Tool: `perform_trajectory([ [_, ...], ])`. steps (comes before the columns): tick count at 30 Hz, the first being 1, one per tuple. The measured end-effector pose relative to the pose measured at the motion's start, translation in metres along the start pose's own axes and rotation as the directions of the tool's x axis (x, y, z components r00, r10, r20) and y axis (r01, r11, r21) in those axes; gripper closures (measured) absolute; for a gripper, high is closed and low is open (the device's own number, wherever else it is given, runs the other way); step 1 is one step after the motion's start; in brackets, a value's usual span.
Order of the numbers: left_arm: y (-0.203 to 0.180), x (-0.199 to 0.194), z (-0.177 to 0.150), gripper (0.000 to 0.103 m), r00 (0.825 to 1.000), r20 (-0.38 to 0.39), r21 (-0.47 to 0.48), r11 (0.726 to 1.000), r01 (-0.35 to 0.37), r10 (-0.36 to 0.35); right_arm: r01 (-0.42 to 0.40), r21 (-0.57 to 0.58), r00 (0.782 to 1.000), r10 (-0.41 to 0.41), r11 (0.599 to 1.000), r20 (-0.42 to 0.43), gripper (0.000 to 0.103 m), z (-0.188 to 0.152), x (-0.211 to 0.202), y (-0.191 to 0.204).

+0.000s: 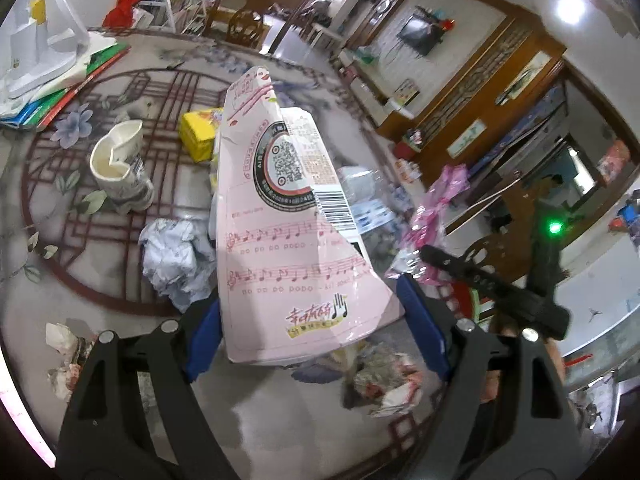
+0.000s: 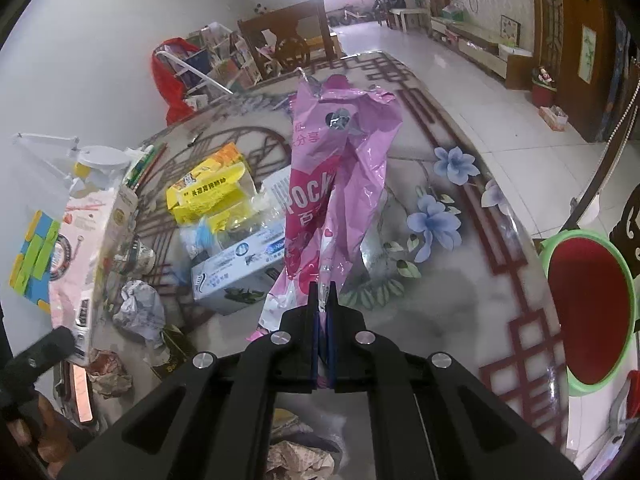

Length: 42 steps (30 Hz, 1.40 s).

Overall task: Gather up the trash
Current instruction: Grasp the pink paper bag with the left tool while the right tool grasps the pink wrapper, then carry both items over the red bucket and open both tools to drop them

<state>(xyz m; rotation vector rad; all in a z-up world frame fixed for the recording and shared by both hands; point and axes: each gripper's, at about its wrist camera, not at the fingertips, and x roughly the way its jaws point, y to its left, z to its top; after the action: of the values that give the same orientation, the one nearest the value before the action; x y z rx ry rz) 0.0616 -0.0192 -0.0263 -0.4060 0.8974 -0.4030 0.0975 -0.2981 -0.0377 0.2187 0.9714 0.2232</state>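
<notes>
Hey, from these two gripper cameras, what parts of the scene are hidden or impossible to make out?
- Left wrist view: the pink carton held in the left gripper hides the table behind it.
- Right wrist view: the pink Pocky wrapper in the right gripper partly covers the toothpaste box.
- Right wrist view: the green basin is cut off by the edge.

Left of my toothpaste box (image 2: 236, 276), crumpled paper (image 2: 140, 312) and cartons crowd the surface (image 2: 452, 320); to its right the surface lies bare.

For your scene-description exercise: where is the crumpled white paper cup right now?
In the left wrist view, the paper cup stands on the patterned table, left of the pink carton, between the yellow box and crumpled paper.
</notes>
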Motion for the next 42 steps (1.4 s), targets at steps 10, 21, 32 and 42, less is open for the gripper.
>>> perform_trajectory([
  [10,-0.03,-0.001,0.019,0.024,0.999,0.025,0.092,0.995,0.044,-0.046,-0.011,0.051,0.998,0.008,0.999,0.063,0.102,0.008,-0.027,-0.023],
  [21,-0.118,0.067,0.032,0.024,0.983,-0.086,0.212,0.962,0.175,-0.16,0.043,0.164,0.991,-0.062,0.986,0.117,0.101,0.011,-0.062,-0.096],
  [32,-0.211,0.151,0.026,0.024,0.933,-0.238,0.253,0.91,0.329,-0.271,0.119,0.338,0.97,-0.182,0.933,0.161,0.101,0.011,-0.122,-0.205],
  [42,-0.297,0.21,0.01,0.024,0.857,-0.38,0.257,0.851,0.458,-0.347,0.193,0.486,0.949,-0.288,0.852,0.128,0.101,-0.018,-0.167,-0.294],
])
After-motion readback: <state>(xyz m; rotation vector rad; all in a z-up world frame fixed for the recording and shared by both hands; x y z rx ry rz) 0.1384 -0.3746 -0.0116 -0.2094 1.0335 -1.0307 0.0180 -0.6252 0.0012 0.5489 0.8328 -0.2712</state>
